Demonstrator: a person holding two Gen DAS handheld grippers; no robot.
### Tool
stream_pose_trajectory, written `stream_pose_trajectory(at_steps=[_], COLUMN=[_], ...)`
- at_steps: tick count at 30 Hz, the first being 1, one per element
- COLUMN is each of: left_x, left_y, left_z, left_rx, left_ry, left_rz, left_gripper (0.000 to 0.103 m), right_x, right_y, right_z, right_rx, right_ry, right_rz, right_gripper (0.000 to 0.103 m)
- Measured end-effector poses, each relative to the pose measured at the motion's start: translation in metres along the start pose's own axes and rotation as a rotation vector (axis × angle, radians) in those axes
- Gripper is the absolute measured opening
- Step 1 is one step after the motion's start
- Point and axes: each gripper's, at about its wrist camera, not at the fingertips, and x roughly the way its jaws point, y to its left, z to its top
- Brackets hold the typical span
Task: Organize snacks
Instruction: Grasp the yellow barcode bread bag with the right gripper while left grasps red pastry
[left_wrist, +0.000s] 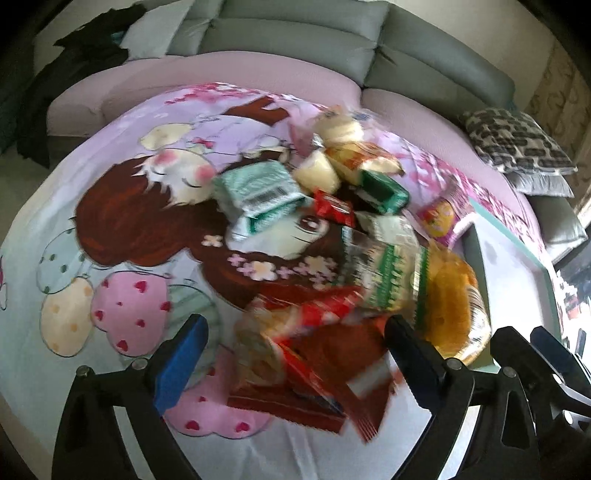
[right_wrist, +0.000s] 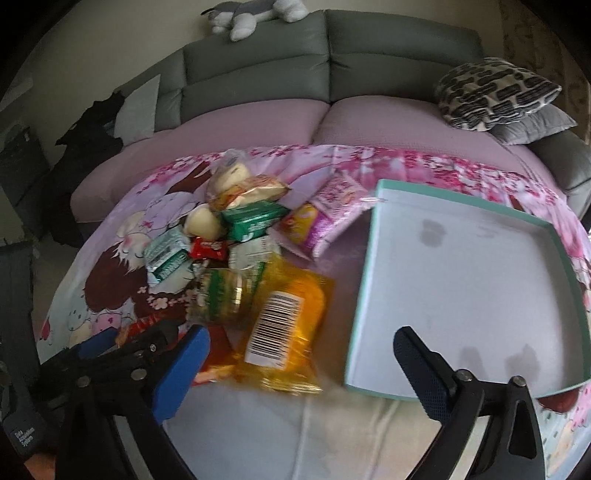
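Snacks between left tool fingers

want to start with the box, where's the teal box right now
In the right wrist view the empty teal box lies on the cartoon-print blanket, right of the snack pile, its nearest neighbour the yellow barcode packet.

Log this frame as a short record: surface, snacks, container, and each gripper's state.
surface: cartoon-print cloth in front of a grey sofa
snacks: packets piled together; an orange packet nearest the box
container: shallow box with teal rim, nothing in it, right of pile
left hand-held gripper: open, red packet between its fingers
right hand-held gripper: open, holding nothing
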Motion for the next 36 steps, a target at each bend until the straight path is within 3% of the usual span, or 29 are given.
stream_pose_trajectory(at_steps=[8, 13, 16, 17, 19, 21, 23, 36], left_x=[0.001, 0.007, 0.009, 0.009, 0.01, 0.009, 0.008, -0.011], left_y=[0.028, 0.037, 0.038, 0.038, 0.038, 0.037, 0.036, 0.03], left_z=[0.004, 0.002, 0.001, 0.0, 0.0, 0.0, 0.002, 0.007], left_rx=[-0.066, -0.088, -0.089, -0.087, -0.083, -0.08, -0.075, -0.068], left_ry=[-0.007, 0.014, 0.02, 0.022, 0.027, 0.028, 0.024, -0.035], left_rz=[0.039, 0.021, 0.017, 0.016, 0.013, 0.003, -0.027, -0.003], left_gripper=[0.097, 0.097, 0.096, 0.094, 0.076, 0.07, 0.053, 0.052], right_x=[0.024, 0.041, 0.053, 0.055, 0.056, 0.056, 0.054, 0.024], right_y=[0.016, 0.016, 0.015, 0.014, 0.013, 0.012, 0.012, 0.003], right_z=[0.006, 0.01, 0.011, 0.01, 0.01, 0.01, 0.011, 0.022], right_rx=[-0.016, -0.003, 0.01, 0.009, 0.013, 0.017, 0.018, 0.057], right_ry=[0.067, 0.116, 0.152, 0.154, 0.152, 0.145, 0.14, 0.038], right_rz=[0.018, -0.007, -0.027, -0.039, -0.035, -0.031, -0.025, 0.051], right_gripper=[0.079, 0.072, 0.06, 0.057, 0.055, 0.053, 0.05, 0.049])
